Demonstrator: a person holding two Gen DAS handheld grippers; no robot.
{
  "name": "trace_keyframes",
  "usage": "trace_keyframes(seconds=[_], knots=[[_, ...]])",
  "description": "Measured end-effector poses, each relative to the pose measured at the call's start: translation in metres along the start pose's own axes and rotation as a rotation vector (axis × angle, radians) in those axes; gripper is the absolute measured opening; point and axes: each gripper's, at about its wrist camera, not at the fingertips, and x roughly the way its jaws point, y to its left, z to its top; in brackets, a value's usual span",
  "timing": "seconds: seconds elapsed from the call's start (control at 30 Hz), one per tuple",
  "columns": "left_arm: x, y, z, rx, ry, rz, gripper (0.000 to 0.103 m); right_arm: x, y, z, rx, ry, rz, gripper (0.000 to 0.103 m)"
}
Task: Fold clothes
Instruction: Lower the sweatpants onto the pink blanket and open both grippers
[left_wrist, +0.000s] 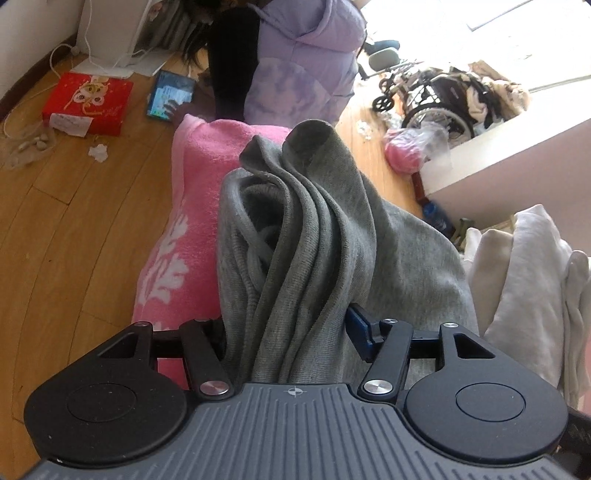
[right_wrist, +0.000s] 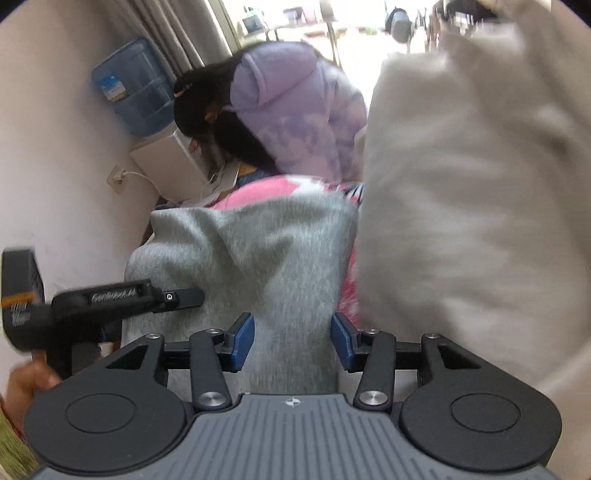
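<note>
Fingers first: on the left gripper (left_wrist: 286, 332) a thick bunch of the grey garment (left_wrist: 314, 221) fills the gap, with one blue pad (left_wrist: 356, 325) against the cloth and the other buried, so grip or slack I cannot tell. On the right gripper (right_wrist: 291, 341) the blue fingers (right_wrist: 243, 341) stand apart, flanking a grey fold without pressing it. That garment lies over a pink towel (left_wrist: 199, 177) (white leaf pattern), white laundry (right_wrist: 461, 203) heaped beside it. Around it: wooden floor (left_wrist: 74, 221), a red box (left_wrist: 88, 103), a wheelchair (left_wrist: 436, 99) by the bright window, a water dispenser (right_wrist: 136, 88) at the wall, and a person in a lilac jacket (left_wrist: 299, 62) bent low. Both grippers tilt steeply down at the cloth.
</note>
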Motion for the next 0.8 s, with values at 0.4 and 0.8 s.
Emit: trace_keyframes(seconds=[0.4, 0.8], knots=[[-0.021, 0.002, 0.011, -0.029, -0.007, 0.063, 0.066, 0.053, 0.044, -0.057, -0.254, 0.129, -0.079, 0.039], [-0.097, -0.047, -0.062, 0.208, -0.154, 0.029, 0.066, 0.042, 0.045, -0.069, -0.311, 0.068, -0.042, 0.038]])
